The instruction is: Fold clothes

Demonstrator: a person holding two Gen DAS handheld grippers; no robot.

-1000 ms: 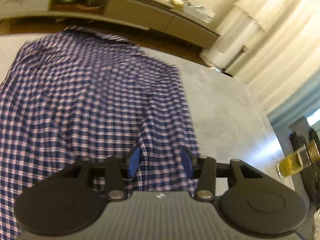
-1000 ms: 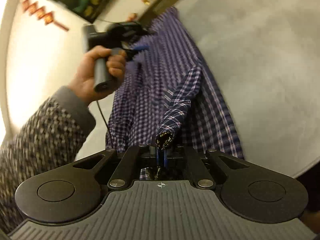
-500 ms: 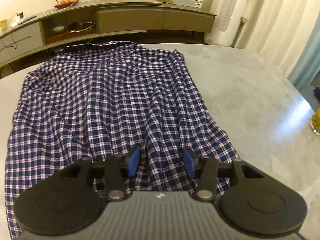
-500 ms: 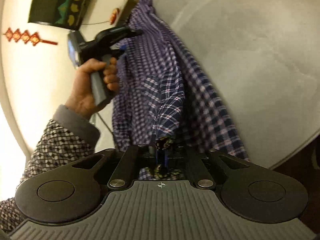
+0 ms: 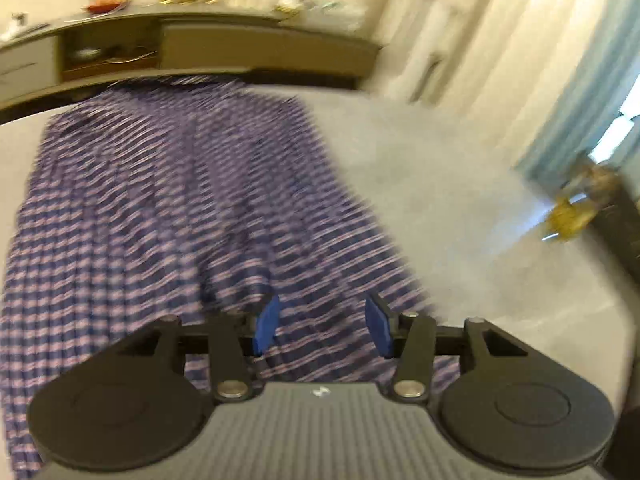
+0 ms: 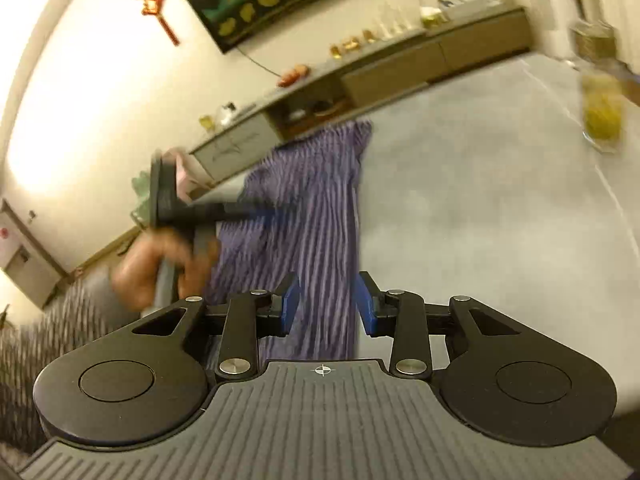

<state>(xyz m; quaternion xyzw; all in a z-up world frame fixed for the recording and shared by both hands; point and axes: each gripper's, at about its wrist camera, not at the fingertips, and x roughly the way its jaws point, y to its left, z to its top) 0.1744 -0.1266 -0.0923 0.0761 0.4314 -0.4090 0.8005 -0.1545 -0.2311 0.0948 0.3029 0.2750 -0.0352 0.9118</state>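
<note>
The blue-and-white checked shirt (image 5: pixel 168 216) lay spread on the left part of the grey tabletop (image 5: pixel 460 216), reaching from the near edge to the far edge by the low sideboard (image 5: pixel 256 46); motion blur smeared its pattern in both views. The left gripper (image 5: pixel 322 326) hovered over the shirt's near right part with its blue fingers (image 5: pixel 266 324) released and clear of the cloth, while the right gripper (image 6: pixel 327 304) had its fingers opening with only shirt behind the gap, nothing pinched. In the right wrist view the person's left hand (image 6: pixel 160 268), in a knitted sleeve (image 6: pixel 48 332), gripped the other tool's handle, and a jar of yellow contents (image 6: pixel 602 108) stood at the far right.
</note>
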